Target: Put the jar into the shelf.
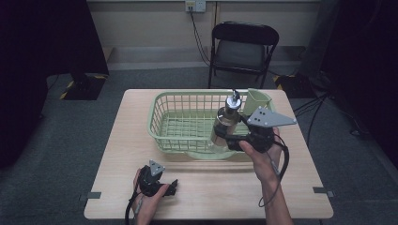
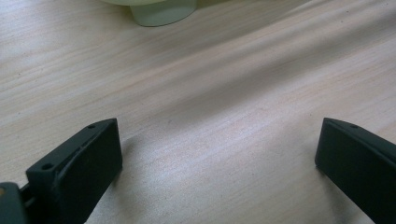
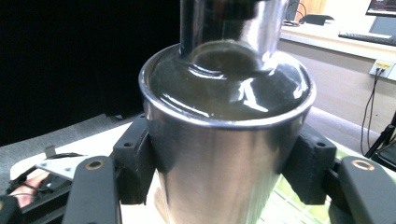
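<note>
The right gripper (image 1: 233,138) has its jaws pinching a shiny metal bottle (image 1: 224,123) held up over the green basket's (image 1: 162,117) near right edge, so I think lowering it inside comes next, while the left gripper (image 1: 170,185), jaws spread, rests on the surface (image 1: 211,187) below the basket.

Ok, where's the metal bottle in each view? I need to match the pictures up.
High view: metal bottle right of centre, upright over the green basket's near right corner, gripped by the right gripper.
Left gripper view: not in it; bare table between open jaws.
Right gripper view: metal bottle dead centre, jaws clamped on both sides.
Shared landmark: the wooden table.
</note>
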